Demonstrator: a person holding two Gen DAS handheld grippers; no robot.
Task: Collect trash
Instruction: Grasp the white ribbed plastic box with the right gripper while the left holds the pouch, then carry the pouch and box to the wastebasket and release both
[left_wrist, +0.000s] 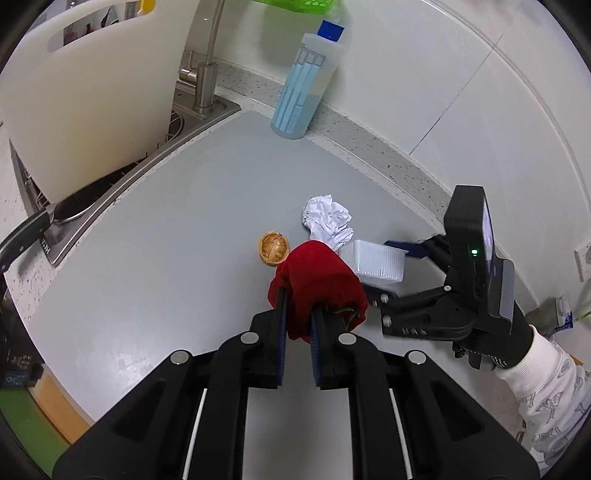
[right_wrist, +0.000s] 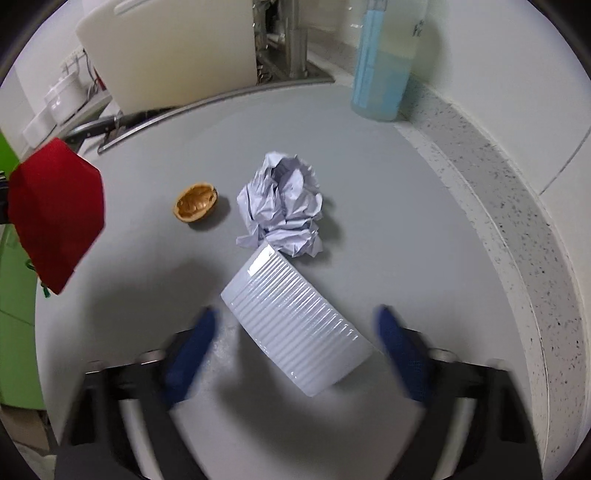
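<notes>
The left gripper (left_wrist: 298, 328) has its jaws clamped on a red cloth bag (left_wrist: 317, 284), which bulges out ahead of the fingers above the grey countertop (left_wrist: 166, 240). Just past the bag lies a walnut shell half (left_wrist: 273, 248), hollow side up, and beside it a crumpled ball of white paper (left_wrist: 328, 218). A white ribbed plastic container (left_wrist: 375, 261) sits near the paper, its corner almost touching the crumpled edge in the right wrist view.

The right gripper (right_wrist: 295, 354) has its jaws wide apart, one blue-padded finger on either side of the ribbed container (right_wrist: 295, 325); the fingers are blurred, so whether either pad touches the container is hard to say. The paper ball (right_wrist: 282, 203) lies directly beyond the container, and the walnut shell (right_wrist: 195, 202) sits further left, apart from both. The red bag (right_wrist: 55, 214) hangs at the left edge of that view.

Around the work area: a tall bottle of blue liquid (left_wrist: 304, 81) stands against the speckled counter edge by the tiled wall, a steel sink (left_wrist: 192, 122) with its tap (left_wrist: 208, 62) lies left, a white cutting board (left_wrist: 92, 92) stands upright in it, and a black-handled knife (left_wrist: 33, 232) rests at the sink rim.
</notes>
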